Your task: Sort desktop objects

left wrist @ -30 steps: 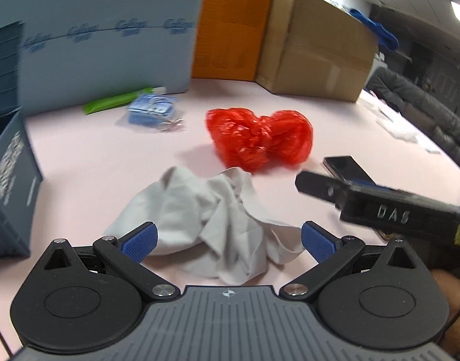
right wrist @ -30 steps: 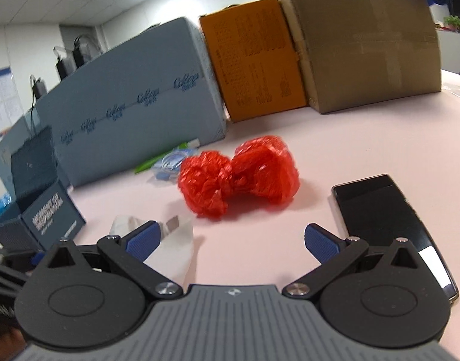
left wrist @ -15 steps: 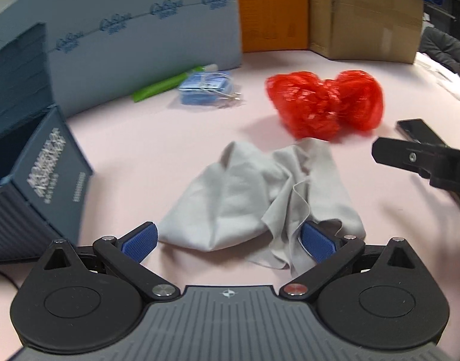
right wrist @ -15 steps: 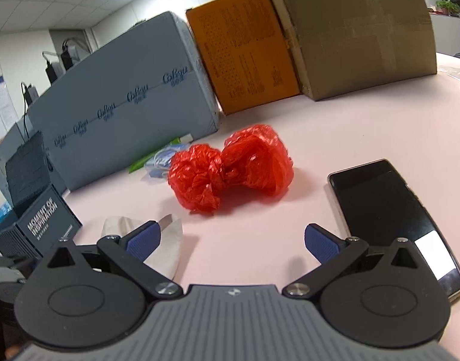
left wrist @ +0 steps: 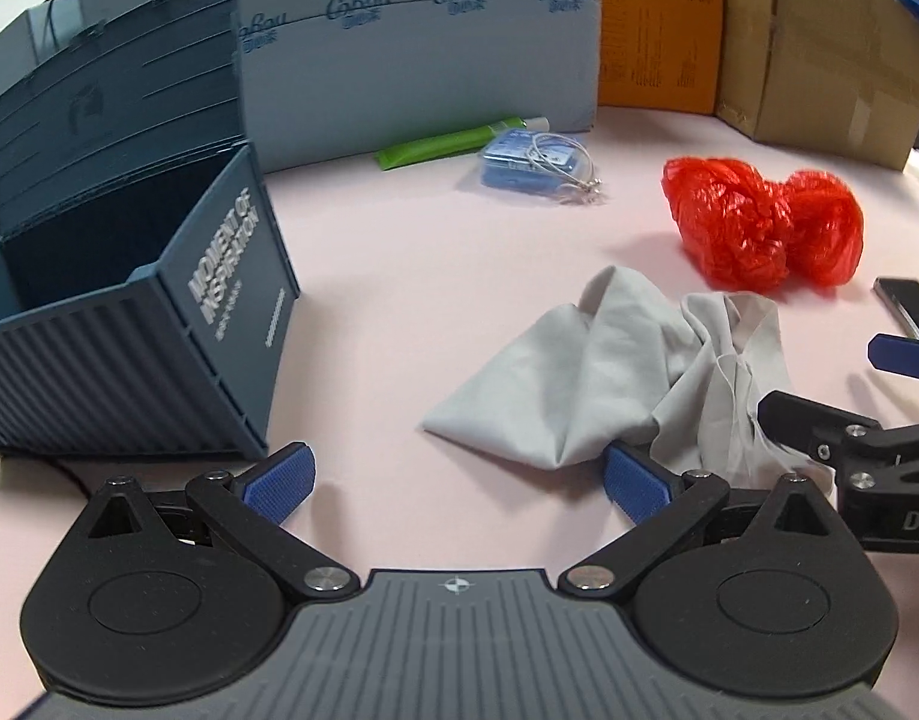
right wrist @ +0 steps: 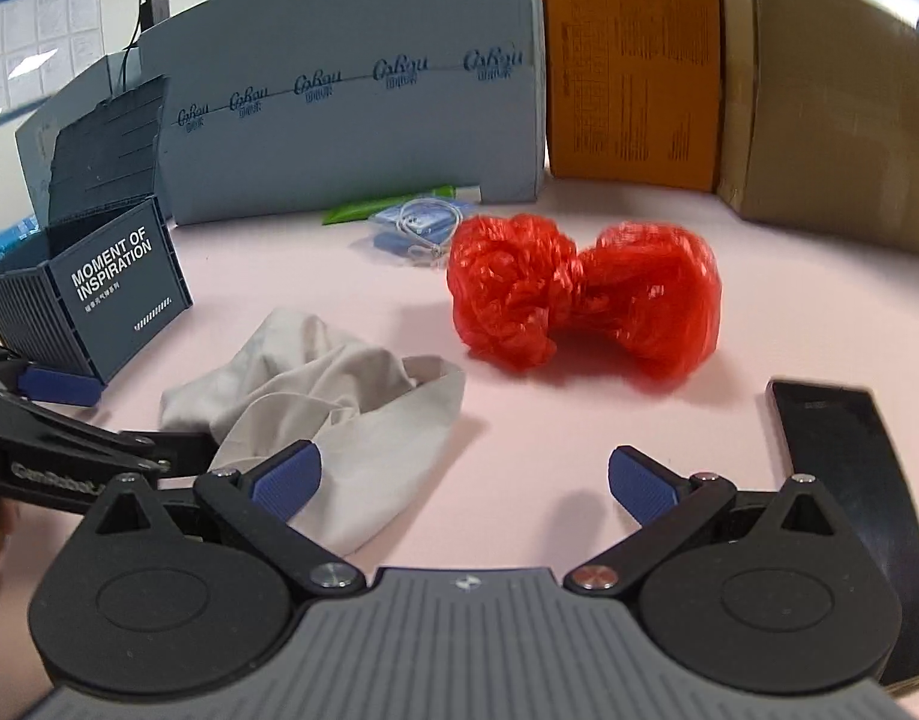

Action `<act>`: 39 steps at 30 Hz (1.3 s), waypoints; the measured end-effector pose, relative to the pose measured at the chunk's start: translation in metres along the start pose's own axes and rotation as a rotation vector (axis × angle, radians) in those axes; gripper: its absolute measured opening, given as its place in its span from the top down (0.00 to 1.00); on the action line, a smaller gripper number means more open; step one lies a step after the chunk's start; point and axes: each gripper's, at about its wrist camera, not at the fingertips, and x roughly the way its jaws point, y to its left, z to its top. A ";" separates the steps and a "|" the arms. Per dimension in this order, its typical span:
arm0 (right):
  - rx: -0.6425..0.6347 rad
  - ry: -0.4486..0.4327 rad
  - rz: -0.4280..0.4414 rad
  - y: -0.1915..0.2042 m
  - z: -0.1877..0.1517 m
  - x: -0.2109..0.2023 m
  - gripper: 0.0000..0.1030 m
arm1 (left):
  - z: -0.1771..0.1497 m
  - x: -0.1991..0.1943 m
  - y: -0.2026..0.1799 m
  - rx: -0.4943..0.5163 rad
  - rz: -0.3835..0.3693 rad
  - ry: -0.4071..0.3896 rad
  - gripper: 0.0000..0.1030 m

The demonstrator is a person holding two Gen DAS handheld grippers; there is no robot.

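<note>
Pink desktop, cartons along the back. Left to right: dark blue storage box (left wrist: 141, 324) with lid up, crumpled grey cloth (left wrist: 615, 372), red plastic bag (right wrist: 579, 294), black phone (right wrist: 843, 456). Cloth lies to the front-right of left gripper (left wrist: 456, 480), its right pad touching the fabric edge; bin is to its left. Right gripper (right wrist: 462, 480) sits beside the cloth too, left pad over it. Both jaws spread wide, holding nothing. Left looks better placed for the cloth.

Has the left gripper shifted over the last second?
Yes. The left gripper swung left: the blue storage box fills more of its view.
</note>
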 end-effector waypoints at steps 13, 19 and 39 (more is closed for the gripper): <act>0.066 0.035 -0.203 -0.010 -0.002 0.000 0.00 | -0.008 -0.008 0.017 -0.058 0.013 0.011 0.01; 0.073 0.120 -0.226 -0.010 -0.002 0.006 0.00 | -0.011 -0.009 0.024 -0.068 0.040 0.023 0.01; -0.092 0.138 0.038 0.068 0.007 0.024 0.00 | -0.024 -0.027 0.074 -0.139 0.109 0.026 0.01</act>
